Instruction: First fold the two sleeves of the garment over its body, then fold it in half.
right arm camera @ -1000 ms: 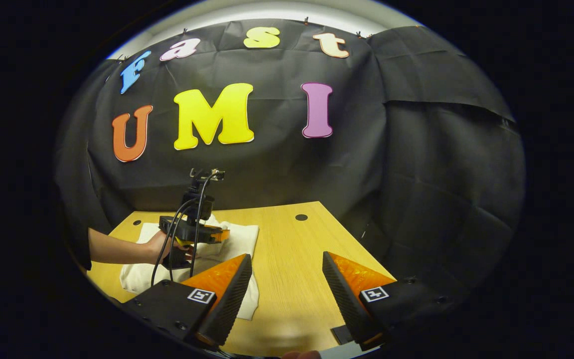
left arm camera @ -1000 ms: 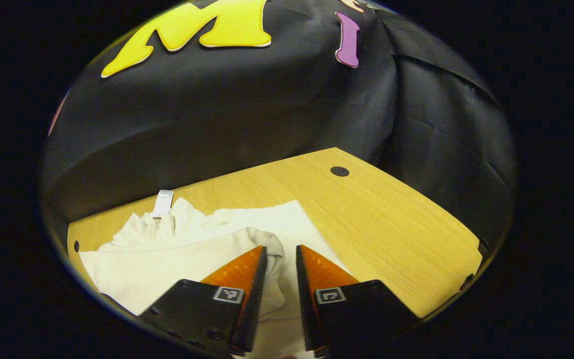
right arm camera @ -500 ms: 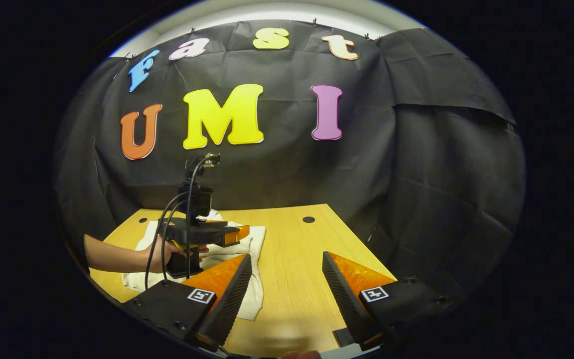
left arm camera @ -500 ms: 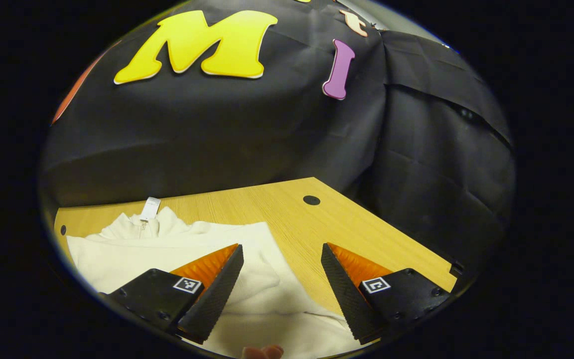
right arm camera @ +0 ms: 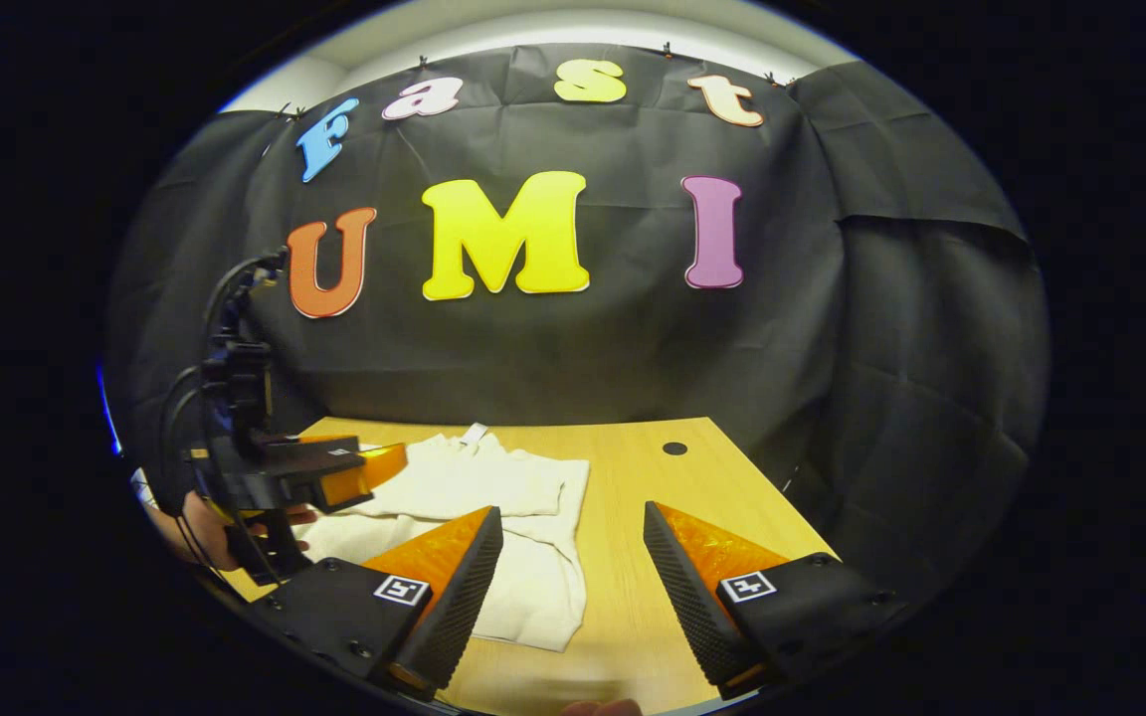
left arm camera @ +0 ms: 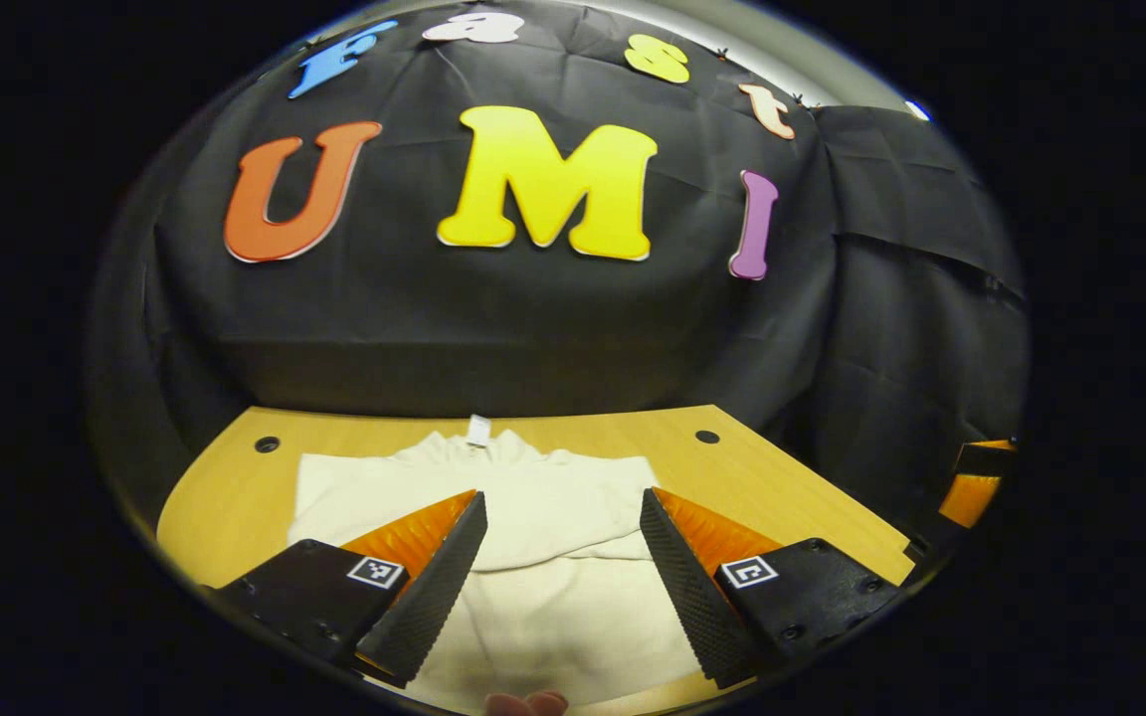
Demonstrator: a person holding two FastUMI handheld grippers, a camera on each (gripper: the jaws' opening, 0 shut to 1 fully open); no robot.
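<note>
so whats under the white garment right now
The white garment lies flat on the wooden table, sleeves folded over its body. Bare tabletop shows around it. Anything beneath the cloth is covered, so I cannot tell.

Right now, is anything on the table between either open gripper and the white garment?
Nothing visible. The garment lies flat on the table, directly under the open left gripper. The open right gripper has bare wood beside the garment's edge.

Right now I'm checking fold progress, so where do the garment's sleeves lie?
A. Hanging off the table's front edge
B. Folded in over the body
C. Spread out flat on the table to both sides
B: the garment forms a compact rectangle on the table, a sleeve fold lying across its body.
</note>
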